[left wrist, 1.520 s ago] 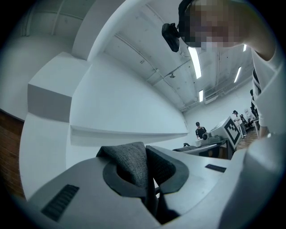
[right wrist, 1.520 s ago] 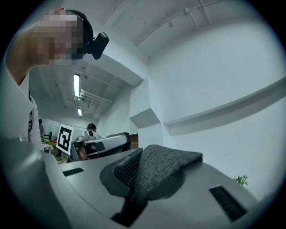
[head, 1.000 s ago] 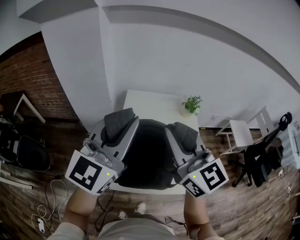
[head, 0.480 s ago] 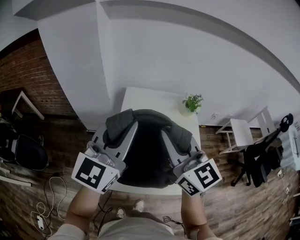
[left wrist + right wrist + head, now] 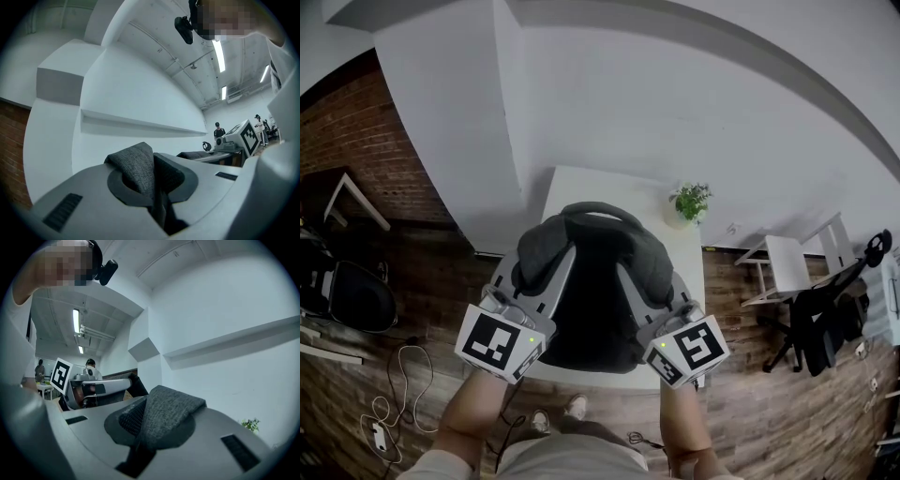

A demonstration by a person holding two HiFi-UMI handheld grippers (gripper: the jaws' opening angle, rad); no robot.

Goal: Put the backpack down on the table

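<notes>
Gripping backpack (image 5: 592, 286) by straps (image 5: 136, 165) at table (image 5: 586, 190): L gripper (image 5: 547, 251) & R gripper (image 5: 643, 270) level, parallel, jaws clenched.

The left gripper (image 5: 157, 194) has its jaws pinched on a grey strap (image 5: 136, 164) rising toward 12 o'clock. At 3 o'clock is the right gripper (image 5: 190, 154); ceiling lights (image 5: 218, 49) are at 1 o'clock.

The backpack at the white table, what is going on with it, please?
A person holds the dark backpack with two grippers: the left gripper is shut on the left strap, and the right gripper is shut on the right strap. The backpack is upright over the white table, near a small potted plant. Whether its bottom already rests on the table cannot be seen.
</notes>
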